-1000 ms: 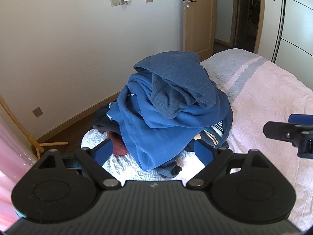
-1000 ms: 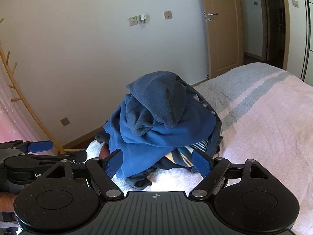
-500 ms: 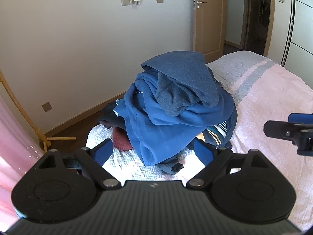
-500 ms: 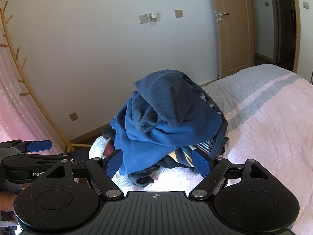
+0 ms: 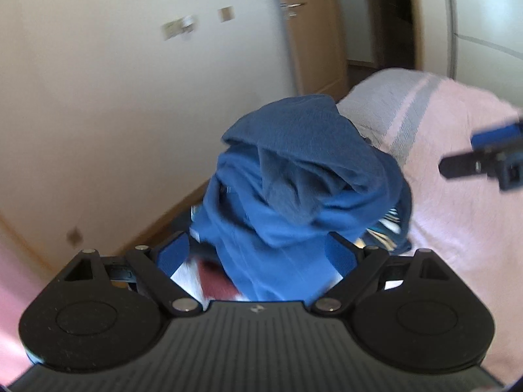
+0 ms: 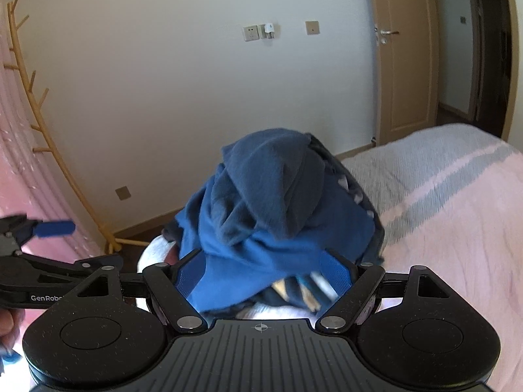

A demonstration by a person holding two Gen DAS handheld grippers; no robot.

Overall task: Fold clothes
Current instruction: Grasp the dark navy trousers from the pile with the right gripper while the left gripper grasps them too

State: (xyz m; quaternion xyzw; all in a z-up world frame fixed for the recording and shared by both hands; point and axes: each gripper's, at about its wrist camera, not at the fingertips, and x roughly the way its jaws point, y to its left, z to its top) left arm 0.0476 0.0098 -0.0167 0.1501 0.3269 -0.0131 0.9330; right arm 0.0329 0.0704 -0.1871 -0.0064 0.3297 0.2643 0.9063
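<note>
Pink quilted bedspread (image 6: 457, 228) — heaped blue fleece clothes pile (image 5: 304, 189) now nearer; left gripper (image 5: 258, 258) and right gripper (image 6: 261, 271) both spread, empty — folding unstarted.

Blue clothes pile (image 6: 278, 215): soft, fuzzy cloth, not shiny; pink bed cover (image 6: 457, 228): bumpy woven cloth; door (image 6: 405, 65): smooth wood; right gripper (image 6: 263, 272): dull black plastic, blue bumpy pads.

White wall (image 6: 183, 98), wooden door (image 6: 405, 65), pink-covered bed (image 6: 457, 212), sunlit.
</note>
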